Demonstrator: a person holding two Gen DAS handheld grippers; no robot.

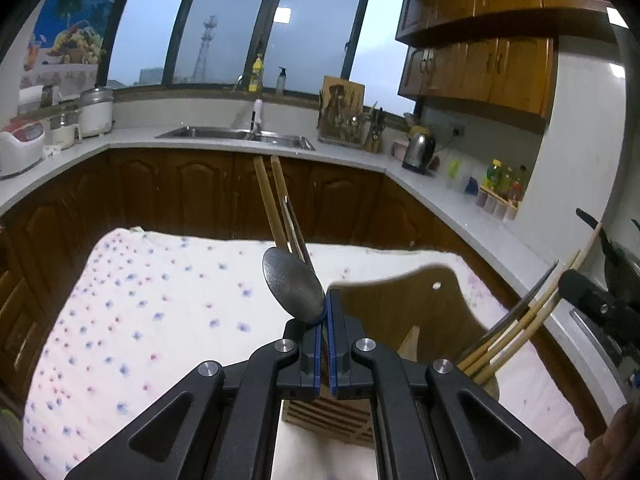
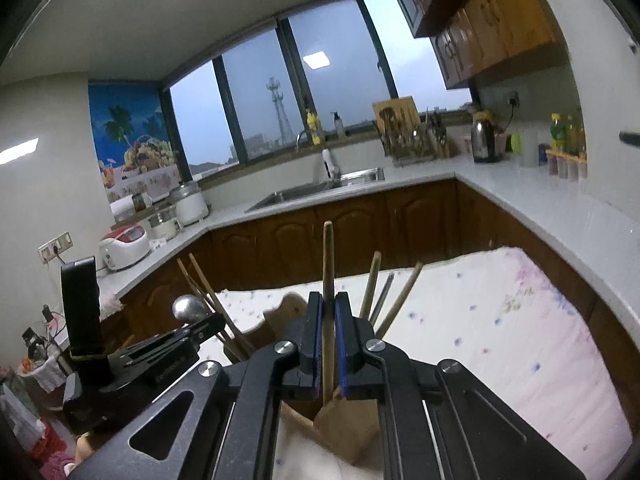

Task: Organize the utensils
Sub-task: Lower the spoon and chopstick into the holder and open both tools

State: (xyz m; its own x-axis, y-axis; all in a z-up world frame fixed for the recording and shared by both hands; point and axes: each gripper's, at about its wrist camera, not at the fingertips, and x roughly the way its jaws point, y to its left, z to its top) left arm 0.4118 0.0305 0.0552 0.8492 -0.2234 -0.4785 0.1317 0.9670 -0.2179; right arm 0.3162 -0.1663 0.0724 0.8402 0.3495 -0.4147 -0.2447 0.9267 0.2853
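Note:
My left gripper (image 1: 326, 304) is shut on a metal spoon (image 1: 292, 286), whose bowl stands up and to the left of the fingertips. Below and to its right sits a wooden utensil holder (image 1: 400, 312) with chopsticks (image 1: 520, 328) leaning out to the right. Two more chopsticks (image 1: 276, 204) rise behind the spoon. My right gripper (image 2: 328, 300) is shut on an upright wooden stick (image 2: 328, 264) whose lower end reaches into the holder (image 2: 344, 420). Other chopsticks (image 2: 384, 300) stand just right of it. The left gripper (image 2: 192, 326) with the spoon (image 2: 187, 307) is at the left.
The holder stands on a table with a floral cloth (image 1: 140, 300). Beyond are brown cabinets and a white counter (image 1: 360, 156) with a sink (image 1: 236, 134), a kettle (image 1: 420, 152), a rice cooker (image 1: 18, 148) and a dish rack (image 1: 348, 128).

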